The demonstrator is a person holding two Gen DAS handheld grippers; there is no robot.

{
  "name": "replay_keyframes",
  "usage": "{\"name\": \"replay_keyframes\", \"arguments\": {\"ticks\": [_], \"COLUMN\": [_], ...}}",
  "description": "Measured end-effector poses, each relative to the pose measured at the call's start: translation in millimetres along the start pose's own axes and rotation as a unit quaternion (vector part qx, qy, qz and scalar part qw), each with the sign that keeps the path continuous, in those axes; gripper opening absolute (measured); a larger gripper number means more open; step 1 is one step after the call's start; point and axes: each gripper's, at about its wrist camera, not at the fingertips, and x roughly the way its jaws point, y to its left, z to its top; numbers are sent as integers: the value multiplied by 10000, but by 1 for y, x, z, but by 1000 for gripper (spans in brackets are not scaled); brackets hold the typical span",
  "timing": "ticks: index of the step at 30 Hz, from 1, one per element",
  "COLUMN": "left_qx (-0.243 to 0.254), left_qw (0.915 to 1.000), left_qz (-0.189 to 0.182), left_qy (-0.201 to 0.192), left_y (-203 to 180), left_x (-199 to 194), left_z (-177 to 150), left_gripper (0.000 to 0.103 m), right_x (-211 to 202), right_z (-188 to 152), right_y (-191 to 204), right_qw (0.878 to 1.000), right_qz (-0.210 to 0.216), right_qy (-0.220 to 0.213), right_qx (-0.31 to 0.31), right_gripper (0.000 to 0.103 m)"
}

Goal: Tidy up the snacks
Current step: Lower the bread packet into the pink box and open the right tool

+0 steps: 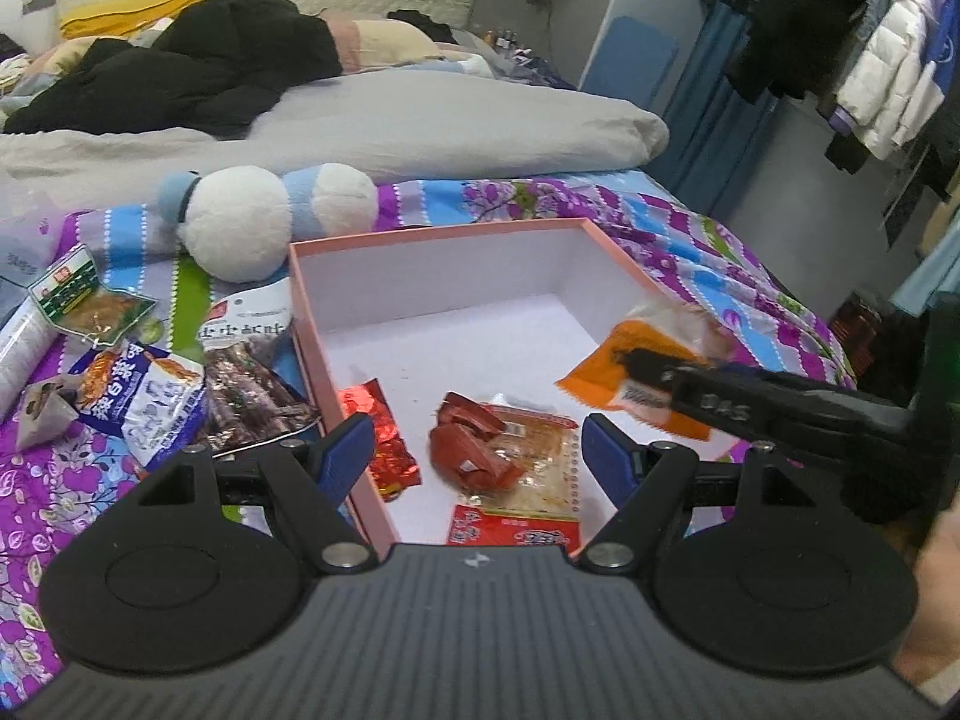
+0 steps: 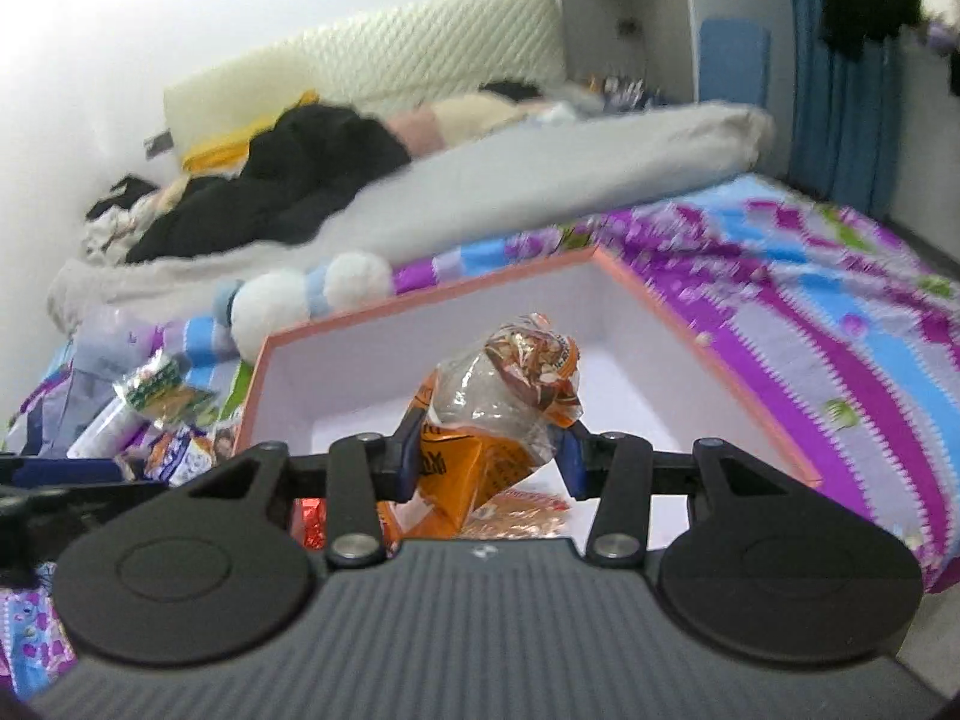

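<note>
A pink box point(image 1: 420, 237) with a white inside sits on the bed. In it lie a shiny red packet point(image 1: 384, 438) and a red and clear snack pack point(image 1: 510, 462). My left gripper point(image 1: 477, 459) is open and empty over the box's near edge. My right gripper point(image 2: 489, 450) is shut on an orange and clear snack bag point(image 2: 498, 420) and holds it above the box point(image 2: 420, 306). In the left wrist view the right gripper point(image 1: 642, 369) comes in from the right with the orange bag point(image 1: 648, 360) over the box's right side. Several loose snack packs point(image 1: 150, 384) lie left of the box.
A white and blue plush toy point(image 1: 252, 216) lies behind the box's left corner. A grey duvet point(image 1: 360, 120) and black clothes point(image 1: 198, 72) lie further back. The bed has a purple patterned sheet point(image 1: 720, 264). Clothes hang at right point(image 1: 888, 60).
</note>
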Motion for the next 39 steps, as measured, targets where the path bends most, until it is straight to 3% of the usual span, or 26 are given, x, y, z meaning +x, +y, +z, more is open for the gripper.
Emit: {"name": "replay_keyframes", "arguments": {"ticks": [3, 5, 7, 15, 24, 39], "left_qx": [-35, -67, -98, -123, -177, -633], "left_qw": [10000, 9999, 9999, 9995, 9981, 9944], "left_qz": [54, 93, 135, 215, 392, 541], "left_qy": [3, -3, -7, -190, -434, -645], "left_y": [6, 11, 15, 23, 30, 62], "left_x": [-1, -3, -8, -48, -113, -172], "left_z": [-1, -2, -4, -18, -49, -97], "left_gripper": [80, 80, 80, 80, 80, 80], "right_x": [22, 27, 26, -17, -86, -140], "right_z": [-3, -8, -13, -21, -42, -94], "right_y": [5, 9, 11, 24, 57, 107], "right_qw": [9996, 9992, 9990, 10000, 9983, 9946], "right_qz": [14, 46, 102, -2, 454, 909], "right_qy": [275, 376, 416, 50, -353, -280], "right_qx": [-73, -92, -88, -31, -68, -404], "right_gripper": [49, 55, 78, 78, 78, 78]}}
